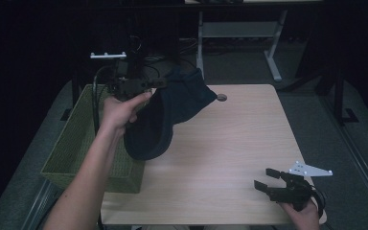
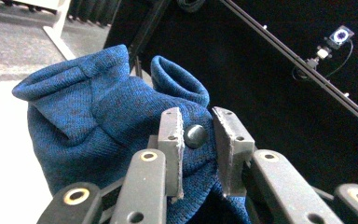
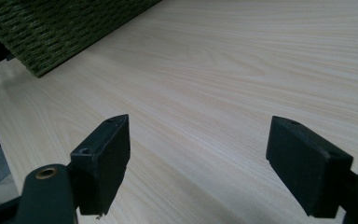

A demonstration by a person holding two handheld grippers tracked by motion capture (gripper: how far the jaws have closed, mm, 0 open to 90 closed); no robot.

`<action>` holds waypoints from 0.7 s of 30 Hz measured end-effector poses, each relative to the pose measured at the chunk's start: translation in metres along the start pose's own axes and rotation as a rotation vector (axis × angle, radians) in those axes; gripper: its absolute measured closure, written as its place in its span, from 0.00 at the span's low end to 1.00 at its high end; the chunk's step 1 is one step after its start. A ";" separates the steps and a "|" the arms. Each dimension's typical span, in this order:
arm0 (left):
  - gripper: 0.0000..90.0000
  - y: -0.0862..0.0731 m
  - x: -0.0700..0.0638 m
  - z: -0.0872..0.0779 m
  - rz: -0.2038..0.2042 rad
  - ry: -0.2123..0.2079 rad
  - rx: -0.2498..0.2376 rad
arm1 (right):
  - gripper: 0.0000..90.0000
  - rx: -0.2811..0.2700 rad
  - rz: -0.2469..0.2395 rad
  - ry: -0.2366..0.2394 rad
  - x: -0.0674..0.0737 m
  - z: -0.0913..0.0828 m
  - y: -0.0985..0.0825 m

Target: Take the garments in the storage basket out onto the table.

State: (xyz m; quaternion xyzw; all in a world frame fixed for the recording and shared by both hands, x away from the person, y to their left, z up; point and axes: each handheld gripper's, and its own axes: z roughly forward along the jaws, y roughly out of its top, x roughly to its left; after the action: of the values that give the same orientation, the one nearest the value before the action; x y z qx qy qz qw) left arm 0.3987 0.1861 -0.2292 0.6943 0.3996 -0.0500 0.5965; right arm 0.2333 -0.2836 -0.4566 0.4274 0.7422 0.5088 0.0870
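A dark blue knitted garment (image 1: 167,115) hangs above the left part of the wooden table (image 1: 230,143), held up by my left gripper (image 1: 160,84). In the left gripper view its jaws (image 2: 196,126) stand close together and pinch a fold of the blue garment (image 2: 84,112), with a small dark button (image 2: 195,136) between the pads. The cloth's lower end droops to the table beside the green basket (image 1: 76,139). My right gripper (image 1: 263,178) rests low at the table's near right corner. Its jaws (image 3: 198,154) are wide open, with nothing but bare wood (image 3: 237,70) between them.
The green woven basket stands off the table's left edge; its corner (image 3: 51,28) appears in the right gripper view. A round cable hole (image 1: 222,97) sits at the table's far edge. A white desk frame (image 1: 273,62) stands on the grey floor beyond.
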 end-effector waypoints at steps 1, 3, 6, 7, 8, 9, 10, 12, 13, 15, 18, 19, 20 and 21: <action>0.82 -0.001 -0.001 0.004 0.000 -0.002 0.004 | 0.24 0.000 0.000 0.001 0.000 0.000 0.000; 0.82 -0.003 -0.001 0.011 -0.004 -0.007 0.016 | 0.24 0.000 0.000 0.002 0.000 -0.001 0.000; 0.82 -0.007 0.000 0.022 -0.003 -0.009 0.034 | 0.24 0.001 0.000 0.004 0.000 -0.001 0.000; 0.82 -0.008 0.000 0.025 -0.008 -0.008 0.039 | 0.24 0.000 0.001 0.004 0.000 -0.001 0.000; 0.82 -0.009 0.000 0.028 -0.007 -0.008 0.047 | 0.24 0.000 0.002 0.004 0.000 -0.001 0.000; 0.82 -0.011 0.001 0.032 -0.009 -0.008 0.050 | 0.24 0.000 0.002 0.004 0.000 -0.001 0.000; 0.82 -0.012 0.001 0.035 -0.012 -0.010 0.053 | 0.24 0.000 0.002 0.004 0.000 -0.001 0.000; 0.82 -0.015 0.002 0.041 -0.013 -0.007 0.067 | 0.24 0.000 0.002 0.006 0.000 -0.001 0.000; 0.82 -0.016 0.002 0.044 -0.013 -0.005 0.072 | 0.24 -0.001 0.003 0.007 0.000 -0.001 0.000; 0.82 -0.018 0.003 0.049 -0.017 -0.006 0.081 | 0.24 -0.003 0.001 0.007 -0.001 -0.001 0.000; 0.82 -0.021 0.003 0.057 -0.017 -0.003 0.094 | 0.24 -0.007 0.002 0.008 -0.001 -0.002 0.000; 0.82 -0.023 0.004 0.059 -0.015 -0.002 0.099 | 0.24 -0.008 0.001 0.008 -0.001 -0.002 0.000; 0.82 -0.024 0.004 0.062 -0.016 -0.001 0.104 | 0.24 -0.008 -0.001 0.009 -0.001 -0.002 0.000; 0.82 -0.025 0.003 0.065 -0.017 0.002 0.112 | 0.24 -0.008 -0.001 0.010 -0.001 -0.002 0.000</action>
State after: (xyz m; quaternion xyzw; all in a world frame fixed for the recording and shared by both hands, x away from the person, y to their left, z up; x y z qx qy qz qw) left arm 0.4121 0.1304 -0.2694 0.7234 0.4026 -0.0766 0.5557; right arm 0.2329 -0.2857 -0.4558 0.4241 0.7408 0.5139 0.0854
